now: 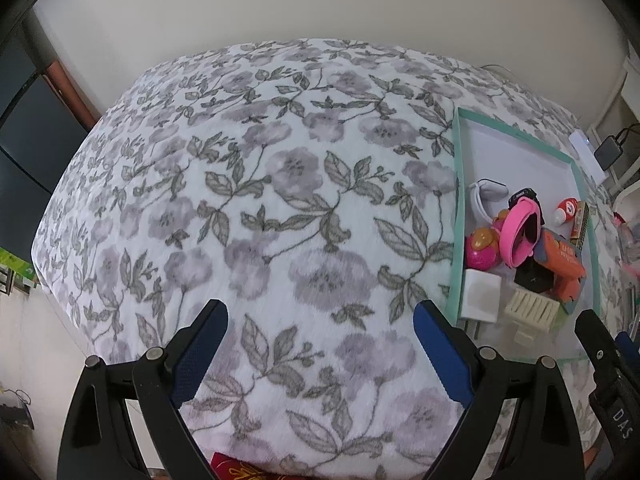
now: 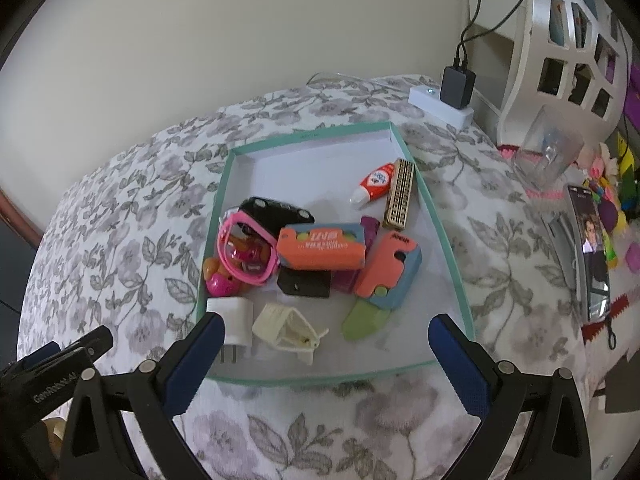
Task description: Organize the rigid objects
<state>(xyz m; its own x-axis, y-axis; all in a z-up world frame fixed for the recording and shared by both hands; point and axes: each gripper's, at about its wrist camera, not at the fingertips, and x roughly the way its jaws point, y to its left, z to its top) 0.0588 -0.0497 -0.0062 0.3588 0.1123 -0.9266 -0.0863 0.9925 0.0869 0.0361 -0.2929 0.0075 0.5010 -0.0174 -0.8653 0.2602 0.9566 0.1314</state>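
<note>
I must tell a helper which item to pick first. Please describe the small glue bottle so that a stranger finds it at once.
Look in the teal-rimmed tray on the floral blanket. Toward its far right corner lies the glue bottle, beside a tan perforated bar. It alone is red with a white cap, apart from the central pile.

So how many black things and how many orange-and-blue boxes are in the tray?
Black things: 2, the flat gadget and the small block.
Orange-and-blue boxes: 2, the middle box and the tilted box.
Total: 4.
</note>
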